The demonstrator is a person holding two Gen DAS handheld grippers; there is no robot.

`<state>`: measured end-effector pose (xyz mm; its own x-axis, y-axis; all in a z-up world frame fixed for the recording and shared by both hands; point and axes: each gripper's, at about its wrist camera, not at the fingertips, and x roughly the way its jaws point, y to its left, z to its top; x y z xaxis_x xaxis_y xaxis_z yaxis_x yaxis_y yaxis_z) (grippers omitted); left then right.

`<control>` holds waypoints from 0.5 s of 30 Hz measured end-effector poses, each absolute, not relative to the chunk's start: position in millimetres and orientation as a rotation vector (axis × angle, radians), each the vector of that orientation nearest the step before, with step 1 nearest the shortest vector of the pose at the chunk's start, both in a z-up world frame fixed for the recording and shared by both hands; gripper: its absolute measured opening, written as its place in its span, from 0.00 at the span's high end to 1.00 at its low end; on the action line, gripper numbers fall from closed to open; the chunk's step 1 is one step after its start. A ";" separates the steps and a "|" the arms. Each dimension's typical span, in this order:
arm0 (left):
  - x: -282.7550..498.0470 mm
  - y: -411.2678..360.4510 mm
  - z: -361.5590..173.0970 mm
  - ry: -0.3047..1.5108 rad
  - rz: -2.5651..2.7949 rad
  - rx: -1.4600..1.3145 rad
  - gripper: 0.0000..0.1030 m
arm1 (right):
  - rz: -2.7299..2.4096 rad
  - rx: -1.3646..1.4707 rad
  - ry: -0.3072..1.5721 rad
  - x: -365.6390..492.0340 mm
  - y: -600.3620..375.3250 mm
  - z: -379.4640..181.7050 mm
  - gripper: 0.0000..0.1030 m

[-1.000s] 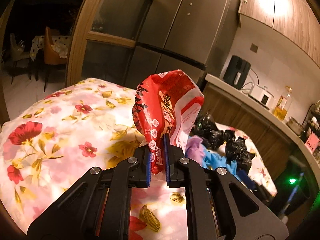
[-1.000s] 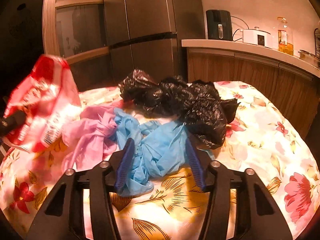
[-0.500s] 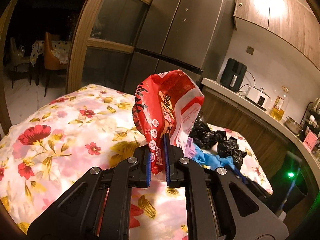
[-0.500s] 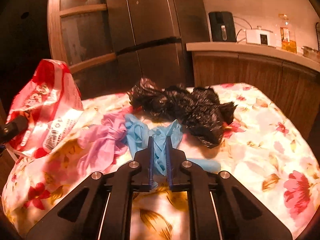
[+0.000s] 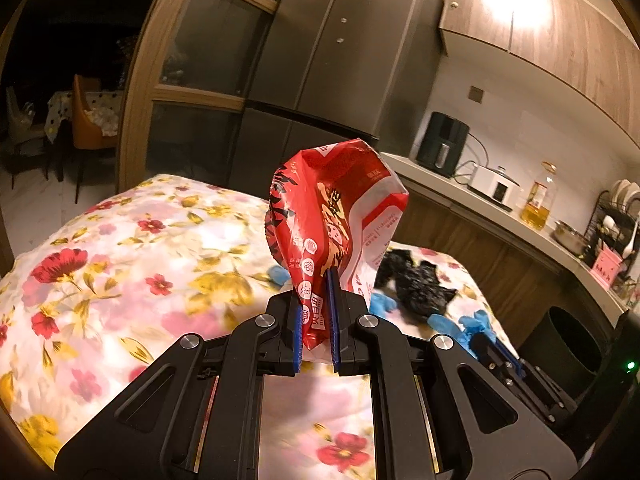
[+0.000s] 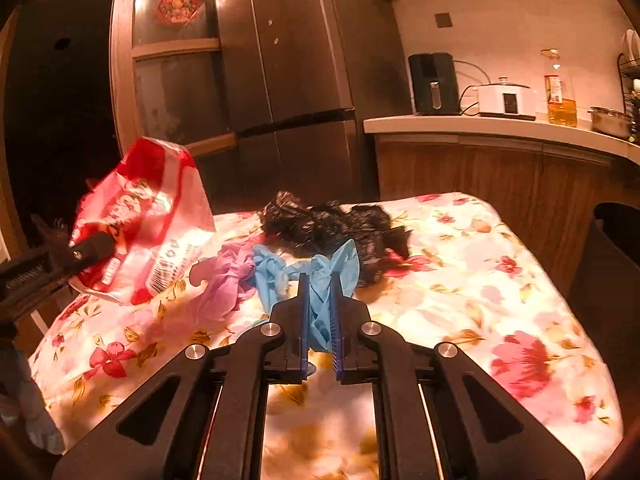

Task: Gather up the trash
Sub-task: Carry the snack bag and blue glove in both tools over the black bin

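Trash pickup, both sides loaded: we've got the left gripper (image 5: 315,312) pinching the bottom corner of a red snack bag (image 5: 336,216), which stands up above the floral tabletop (image 5: 120,248). Our right gripper (image 6: 320,316) has its fingers (image 6: 303,312) narrowed onto a blue glove (image 6: 332,268), lifted a bit off the cloth. Left of it lies a pink glove (image 6: 228,276), touching more blue glove material, with a crumpled black plastic bag (image 6: 332,224) just behind on the far side.
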<state>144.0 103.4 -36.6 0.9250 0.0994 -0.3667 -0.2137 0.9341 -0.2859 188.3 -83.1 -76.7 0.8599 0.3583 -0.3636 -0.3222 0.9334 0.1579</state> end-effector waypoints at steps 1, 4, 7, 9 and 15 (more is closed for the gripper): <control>143.3 97.8 -36.6 0.357 0.156 -0.323 0.91 | 0.353 0.094 0.393 185.4 -87.5 -75.1 0.90; 142.1 80.5 -36.1 0.363 0.128 -0.310 0.91 | 0.335 0.101 0.374 176.0 -105.6 -69.4 0.90; 141.1 64.6 -37.4 0.374 0.098 -0.304 0.91 | 0.315 0.108 0.354 168.5 -123.7 -63.8 0.91; 141.2 52.9 -37.6 0.379 0.079 -0.298 0.91 | 0.301 0.113 0.342 164.6 -135.3 -60.3 0.91; 149.4 9.4 -34.2 0.388 -0.002 -0.250 0.91 | 0.236 0.139 0.308 157.0 -173.2 -52.6 0.91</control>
